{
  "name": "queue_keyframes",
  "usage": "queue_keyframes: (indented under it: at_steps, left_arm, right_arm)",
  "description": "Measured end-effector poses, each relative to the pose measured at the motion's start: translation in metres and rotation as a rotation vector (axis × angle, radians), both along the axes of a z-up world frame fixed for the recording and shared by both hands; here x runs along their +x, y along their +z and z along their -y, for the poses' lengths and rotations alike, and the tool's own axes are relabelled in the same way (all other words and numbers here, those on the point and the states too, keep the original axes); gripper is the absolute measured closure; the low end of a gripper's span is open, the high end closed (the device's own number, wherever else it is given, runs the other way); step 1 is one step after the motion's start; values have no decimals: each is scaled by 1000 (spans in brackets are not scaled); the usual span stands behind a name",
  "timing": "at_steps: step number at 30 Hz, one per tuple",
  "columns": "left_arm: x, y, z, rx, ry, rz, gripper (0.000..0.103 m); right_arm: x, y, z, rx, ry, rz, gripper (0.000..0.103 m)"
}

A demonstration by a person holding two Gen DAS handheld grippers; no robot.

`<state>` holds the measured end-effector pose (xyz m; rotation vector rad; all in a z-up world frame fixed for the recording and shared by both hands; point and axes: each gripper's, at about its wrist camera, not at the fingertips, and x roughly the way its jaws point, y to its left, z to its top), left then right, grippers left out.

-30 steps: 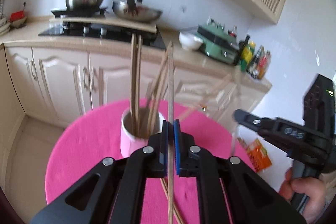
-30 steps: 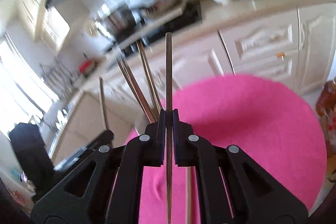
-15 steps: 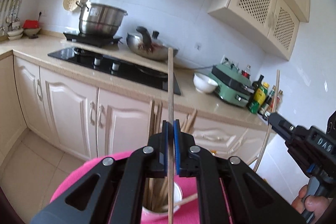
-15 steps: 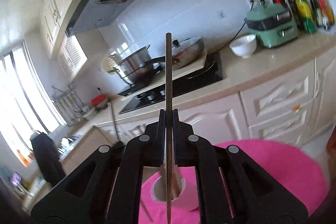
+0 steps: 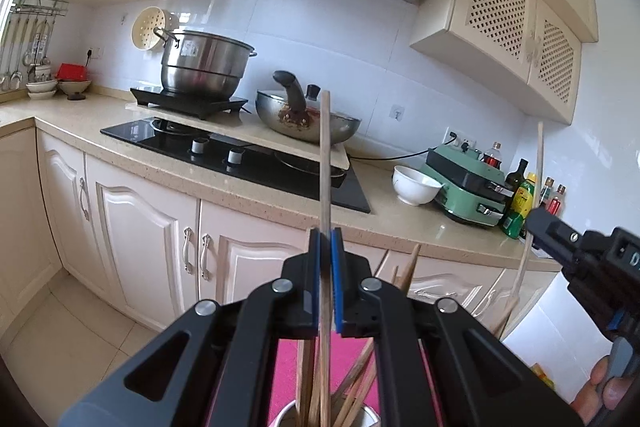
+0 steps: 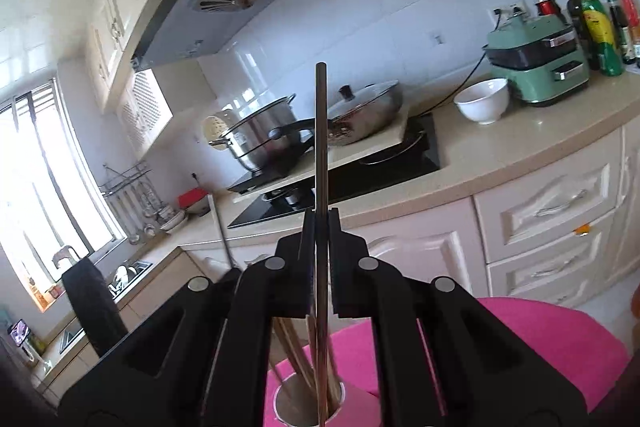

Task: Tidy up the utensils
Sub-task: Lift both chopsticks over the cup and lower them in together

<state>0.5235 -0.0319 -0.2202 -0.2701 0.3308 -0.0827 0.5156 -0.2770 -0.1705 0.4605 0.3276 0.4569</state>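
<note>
Standing chopsticks into the cup looks like the step in hand, and both are nearly home. The left tool (image 5: 325, 239) is pinched tight on a pale wooden chopstick (image 5: 325, 155), held almost upright, its lower end down among the sticks already gathered in the cup (image 5: 370, 417) below. The right tool (image 6: 321, 223) grips a darker chopstick (image 6: 321, 131) the same way, jaws clamped narrow on its shaft, the lower end reaching into the cup's mouth (image 6: 340, 397) alongside the others. In the left view the right tool (image 5: 560, 243) shows off to the side with its stick rising past it.

By my reckoning the next move is a gentle one: lower each stick until its tip is well inside the rim, then ease the jaws apart so it drops and leans with the rest. Letting go too high could let a stick tip over the edge.

Each chopstick is slender, straight and squared at the top, the wood matt and dry-looking. The cup is round with a smooth rim, whitish in one view and grey inside in the other; I cannot tell its material. It stands on a round counter (image 6: 540, 339) covered in bright pink cloth with a soft, slightly fuzzy surface. The tool bodies are hard black plastic; the left pads are blue.
</note>
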Motion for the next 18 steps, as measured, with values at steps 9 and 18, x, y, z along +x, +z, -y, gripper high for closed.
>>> queue_keyframes:
  at_steps: [9, 18]
  left_arm:
    - [-3, -30, -1, 23, -6, -35, 97]
    - [-20, -42, 6, 80, -41, -48, 97]
  right_arm:
    - [4, -15, -18, -13, 26, 29, 96]
    - [0, -29, -30, -63, 28, 61, 96]
